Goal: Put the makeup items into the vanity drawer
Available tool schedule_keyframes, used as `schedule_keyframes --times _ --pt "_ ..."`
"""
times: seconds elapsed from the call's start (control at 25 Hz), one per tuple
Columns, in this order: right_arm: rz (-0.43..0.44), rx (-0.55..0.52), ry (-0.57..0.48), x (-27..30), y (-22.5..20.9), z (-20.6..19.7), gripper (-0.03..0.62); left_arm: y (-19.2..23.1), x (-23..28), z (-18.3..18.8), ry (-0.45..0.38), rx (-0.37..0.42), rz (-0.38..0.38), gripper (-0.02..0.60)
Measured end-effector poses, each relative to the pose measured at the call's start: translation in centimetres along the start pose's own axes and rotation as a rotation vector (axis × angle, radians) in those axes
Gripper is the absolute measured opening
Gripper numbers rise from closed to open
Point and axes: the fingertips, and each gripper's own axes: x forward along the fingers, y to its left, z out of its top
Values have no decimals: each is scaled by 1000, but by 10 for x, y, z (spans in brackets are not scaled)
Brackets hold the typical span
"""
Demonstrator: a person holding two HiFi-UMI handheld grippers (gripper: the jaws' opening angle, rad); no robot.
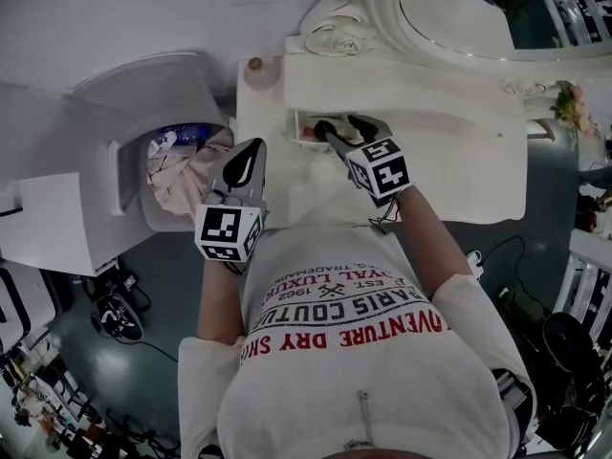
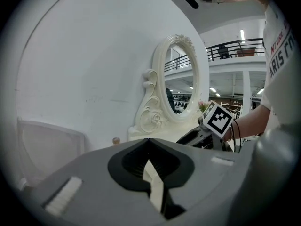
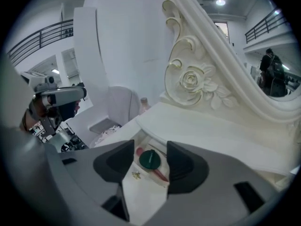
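The white vanity tabletop is filling the upper right of the head view, with one oval mirror rising behind it, and only this view is showing both grippers over it at once. At the left of that frame a white tub is holding crumpled pinkish cloth, which the other views are barely catching. One drawer is standing open at the upper centre of the head view, where its contents are showing only as small red specks. The right gripper view is looking straight down into this drawer and is revealing what the head view cannot. A round dark green item is lying on a red stick-shaped item, whose ends are showing on either side of it. One tiny gold piece is lying just beside them at the lower left. The right gripper is hovering over the drawer with its jaws standing well apart; the green item is lying below the gap, not touched by the pads. The left gripper is hanging at the centre left of the head view, off the tabletop's edge. Its own view is showing its jaws meeting at the tips with nothing between them, and the mirror's carved frame beyond. One small pinkish bottle with a brown cap is standing on the tabletop's far corner, and is appearing in all three views.
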Motion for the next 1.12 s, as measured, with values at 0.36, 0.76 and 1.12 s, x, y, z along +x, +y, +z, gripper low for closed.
schedule_keyframes --times 0.36,0.76,1.12 --pt "-70 2 -188 -57 -10 29 11 -31 10 36 -40 93 -61 11" --pt "-163 -82 -469 -128 -19 69 8 -61 17 87 -113 191 -101 11" --pt "-195 -76 -587 -164 -35 73 6 -71 19 95 -128 181 -96 11"
